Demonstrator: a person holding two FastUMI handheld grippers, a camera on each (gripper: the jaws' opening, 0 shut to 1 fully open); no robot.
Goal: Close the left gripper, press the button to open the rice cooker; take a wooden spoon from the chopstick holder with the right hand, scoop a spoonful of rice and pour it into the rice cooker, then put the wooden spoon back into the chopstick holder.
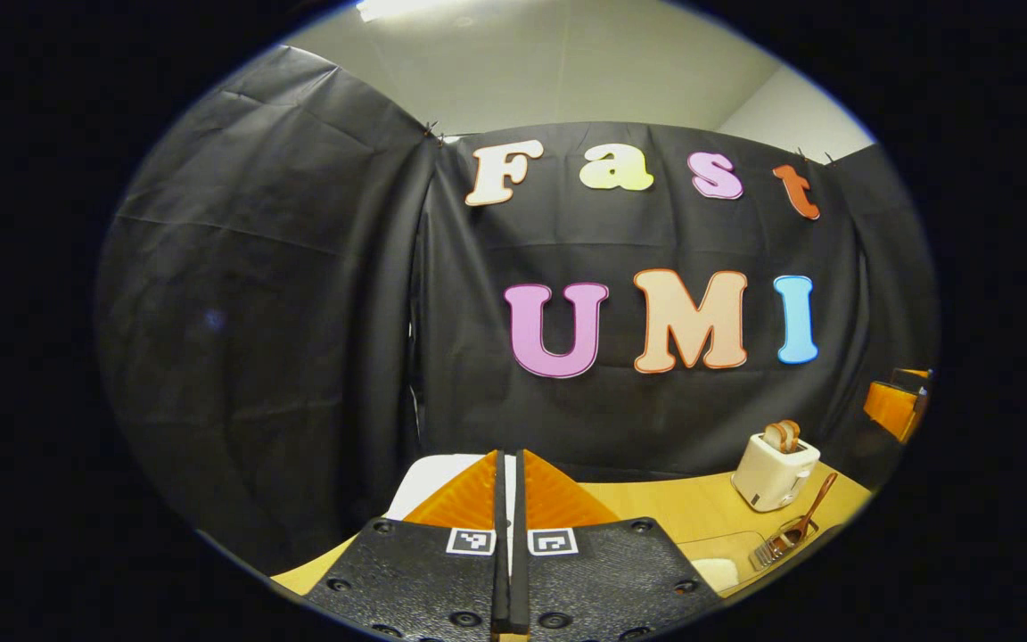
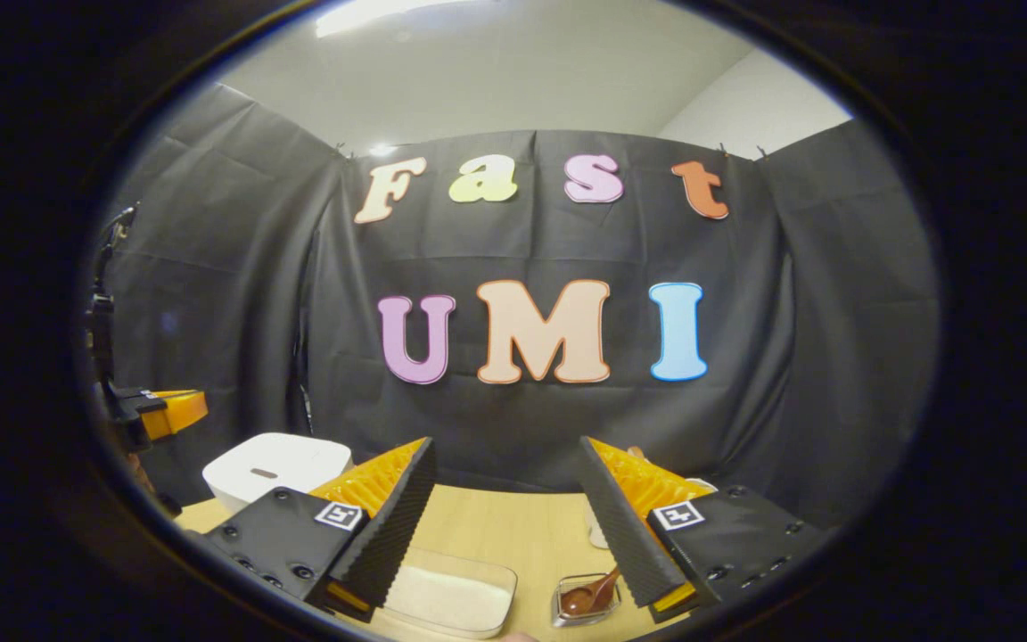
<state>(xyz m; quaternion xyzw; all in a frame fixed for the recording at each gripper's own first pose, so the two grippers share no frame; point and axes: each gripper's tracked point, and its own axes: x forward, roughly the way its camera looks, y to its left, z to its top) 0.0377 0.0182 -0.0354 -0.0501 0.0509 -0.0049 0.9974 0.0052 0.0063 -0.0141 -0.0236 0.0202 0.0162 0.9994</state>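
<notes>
On the desk (image 1: 656,508), as seen in the left gripper view, the left tool (image 1: 508,464) is raised above the surface with its two fingers pressed together and nothing between them. A white corner of the rice cooker (image 1: 429,477) lies directly behind the fingers. A toaster (image 1: 774,471) with bread in its slots stands well to the right of the rice cooker, at the back of the desk. The chopstick holder (image 1: 779,544) sits in front of the toaster, with the wooden spoon (image 1: 809,510) leaning out of it, and the rice container (image 1: 718,566) lies just left of the holder. In the right gripper view, the right tool (image 2: 508,504) is wide open and holds nothing. The rice cooker (image 2: 277,465) stands closed at the left rear of the desk (image 2: 505,526). The rice container (image 2: 451,593) lies in front and to the right of the rice cooker, near the left finger. The chopstick holder (image 2: 587,599) with the wooden spoon (image 2: 592,593) sits to the right of the rice container. The left tool (image 2: 166,412) appears above and left of the rice cooker.
</notes>
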